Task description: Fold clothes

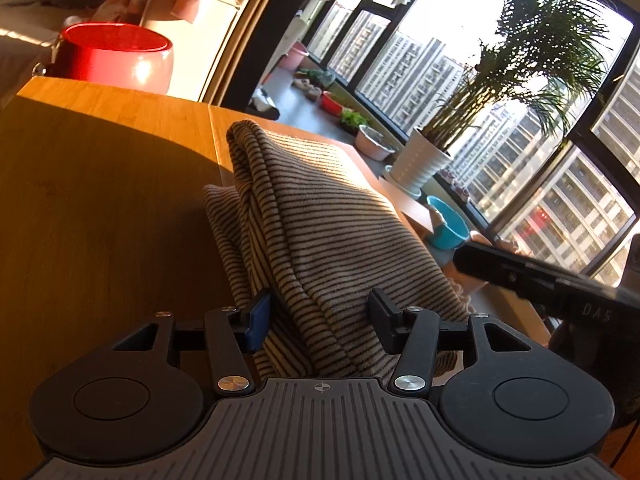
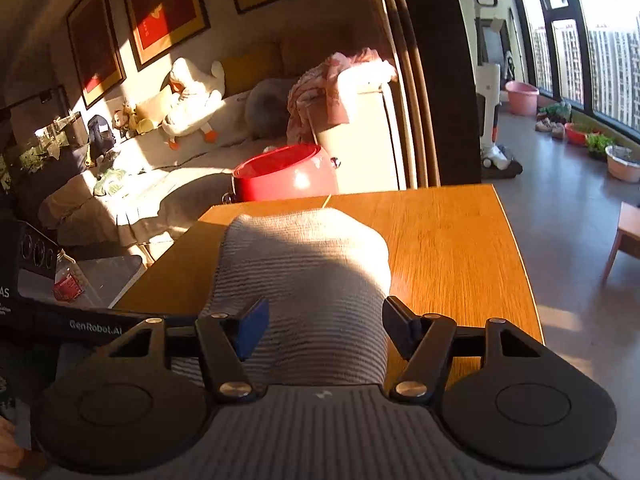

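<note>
A folded striped garment (image 1: 320,232) lies near the wooden table's (image 1: 100,200) far edge. The left gripper (image 1: 320,320) and right gripper (image 2: 320,328) straddle its near end, jaws half-open, gripping nothing, seemingly poised for another fold.

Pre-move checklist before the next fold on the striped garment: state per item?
1. Beige black-striped knit garment lies on the wooden table: ok.
2. Garment between left gripper pads: ok.
3. Left pads pressing the cloth: cannot tell.
4. Garment between right gripper pads: ok; firm grip: cannot tell.
5. Red round tub sits beyond the table's far edge, clear of the cloth: ok.
6. Folded edges aligned: cannot tell.
</note>
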{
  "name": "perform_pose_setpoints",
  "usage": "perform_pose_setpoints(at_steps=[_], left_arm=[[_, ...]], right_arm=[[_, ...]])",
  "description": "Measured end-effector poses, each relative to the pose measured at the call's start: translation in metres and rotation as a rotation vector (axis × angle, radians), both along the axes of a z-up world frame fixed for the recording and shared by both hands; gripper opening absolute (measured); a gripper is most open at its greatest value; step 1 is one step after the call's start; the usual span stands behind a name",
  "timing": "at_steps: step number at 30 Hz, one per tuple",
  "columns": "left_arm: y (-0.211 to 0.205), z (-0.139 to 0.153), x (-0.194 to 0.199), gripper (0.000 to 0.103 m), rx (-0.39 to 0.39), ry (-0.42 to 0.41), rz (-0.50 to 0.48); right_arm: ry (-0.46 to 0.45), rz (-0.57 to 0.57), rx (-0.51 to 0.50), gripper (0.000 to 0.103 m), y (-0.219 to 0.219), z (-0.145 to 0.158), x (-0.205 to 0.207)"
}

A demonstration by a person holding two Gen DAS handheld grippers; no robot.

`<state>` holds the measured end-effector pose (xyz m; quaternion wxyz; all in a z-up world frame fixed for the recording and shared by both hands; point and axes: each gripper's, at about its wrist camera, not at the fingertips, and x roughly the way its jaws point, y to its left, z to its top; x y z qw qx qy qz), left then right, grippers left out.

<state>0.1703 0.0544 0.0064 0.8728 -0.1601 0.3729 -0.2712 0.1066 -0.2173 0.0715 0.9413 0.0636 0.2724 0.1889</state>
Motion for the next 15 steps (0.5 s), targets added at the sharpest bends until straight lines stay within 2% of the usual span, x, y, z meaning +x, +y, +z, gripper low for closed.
perform_pose_setpoints(at_steps=[4,6,8,10,11,13,15], left_arm=[[0.000,-0.001,0.001,0.057,0.001,0.000,-0.004],[-0.001,0.000,0.003,0.058,0.004,-0.001,-0.005],[-0.001,0.000,0.003,0.058,0.009,-0.003,-0.007],[-0.001,-0.001,0.003,0.058,0.014,-0.004,-0.005],[-0.002,-0.001,0.003,0.059,0.019,-0.005,-0.004],[-0.002,-0.003,0.003,0.060,0.021,-0.004,-0.004],[-0.002,-0.005,0.003,0.067,0.019,0.004,-0.014]], right_arm=[[-0.085,0.121,-0.068,0.061,0.036,0.032,0.026],[-0.082,0.184,-0.145,0.061,0.064,0.033,0.053],[-0.045,0.213,-0.256,0.061,0.089,0.019,0.082],[0.011,0.208,-0.390,0.061,0.107,-0.008,0.109],[0.047,0.193,-0.417,0.061,0.111,-0.026,0.122],[0.067,0.158,-0.389,0.061,0.106,-0.029,0.129],[0.055,0.156,-0.360,0.062,0.098,-0.024,0.120]])
